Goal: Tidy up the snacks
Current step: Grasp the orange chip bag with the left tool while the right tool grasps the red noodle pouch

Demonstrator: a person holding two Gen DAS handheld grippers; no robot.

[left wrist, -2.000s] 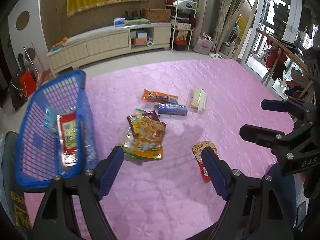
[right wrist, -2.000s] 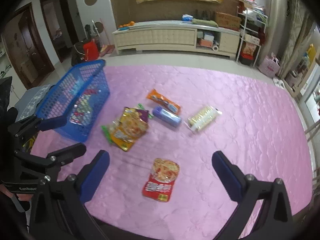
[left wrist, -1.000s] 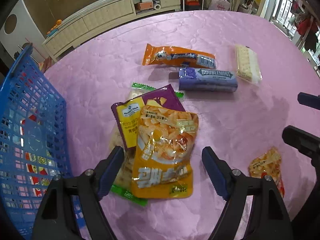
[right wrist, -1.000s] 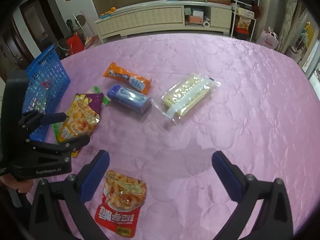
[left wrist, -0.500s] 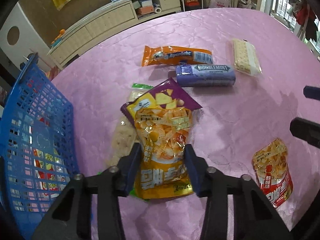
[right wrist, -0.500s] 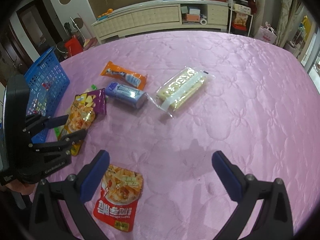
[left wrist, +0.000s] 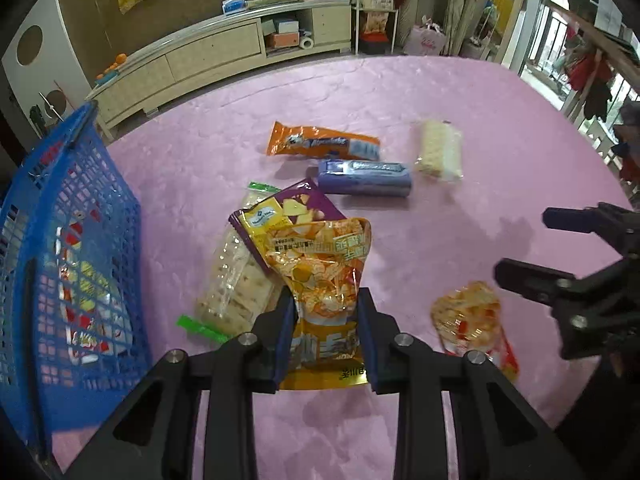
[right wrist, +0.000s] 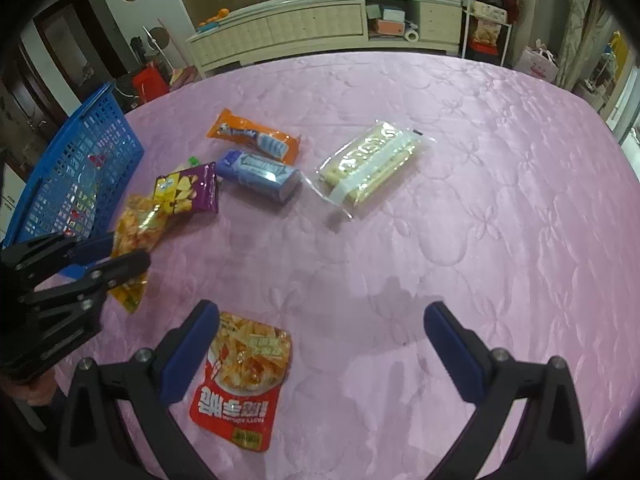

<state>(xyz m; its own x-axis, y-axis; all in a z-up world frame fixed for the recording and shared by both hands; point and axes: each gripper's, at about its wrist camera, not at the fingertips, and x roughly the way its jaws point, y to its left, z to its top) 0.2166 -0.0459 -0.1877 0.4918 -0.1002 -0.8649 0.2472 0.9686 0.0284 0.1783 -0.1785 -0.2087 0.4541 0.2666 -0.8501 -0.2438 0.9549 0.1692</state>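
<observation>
Orange snack bag between closing left jaws, pads pressing

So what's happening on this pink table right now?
A person with two handheld grippers is sorting snacks. The left gripper is closing on an orange chip bag, pinched between its pads. The right gripper hangs open over a red chip bag. A blue basket already holds a packet; several snacks remain on the table.
</observation>
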